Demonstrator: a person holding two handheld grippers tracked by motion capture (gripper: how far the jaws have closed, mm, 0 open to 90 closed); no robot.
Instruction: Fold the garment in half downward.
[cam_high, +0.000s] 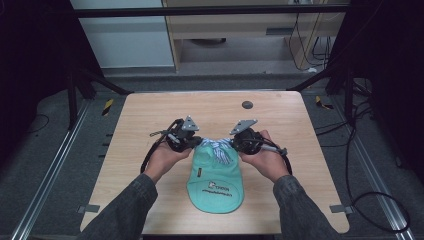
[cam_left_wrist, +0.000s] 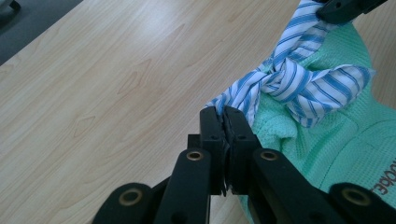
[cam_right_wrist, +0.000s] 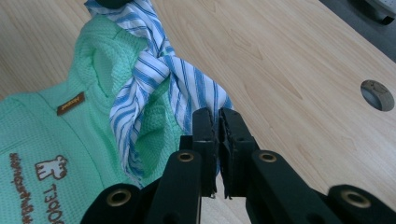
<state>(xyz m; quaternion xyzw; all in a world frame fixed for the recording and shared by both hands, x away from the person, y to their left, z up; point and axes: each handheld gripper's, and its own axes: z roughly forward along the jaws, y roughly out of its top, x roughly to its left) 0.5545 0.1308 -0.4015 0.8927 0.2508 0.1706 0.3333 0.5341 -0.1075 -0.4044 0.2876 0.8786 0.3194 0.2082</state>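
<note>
A mint-green knitted garment (cam_high: 215, 182) with brown lettering lies flat in the middle of the wooden table (cam_high: 150, 120). At its collar end a blue-and-white striped tie (cam_high: 220, 150) is knotted once. My left gripper (cam_high: 198, 143) is shut on one end of the striped tie (cam_left_wrist: 243, 91), just left of the knot (cam_left_wrist: 280, 77). My right gripper (cam_high: 234, 143) is shut on the other end, and the striped tie (cam_right_wrist: 187, 93) runs from its jaws up to the knot (cam_right_wrist: 156, 58). In the left gripper view the right gripper (cam_left_wrist: 348, 7) pinches the tie at the top right.
A round grey grommet (cam_high: 247, 105) sits in the table's far side, also seen as a grommet (cam_right_wrist: 377, 94) to the right of the right jaws. Bare wood surrounds the garment. Dark frame legs and cables stand beyond the table edges.
</note>
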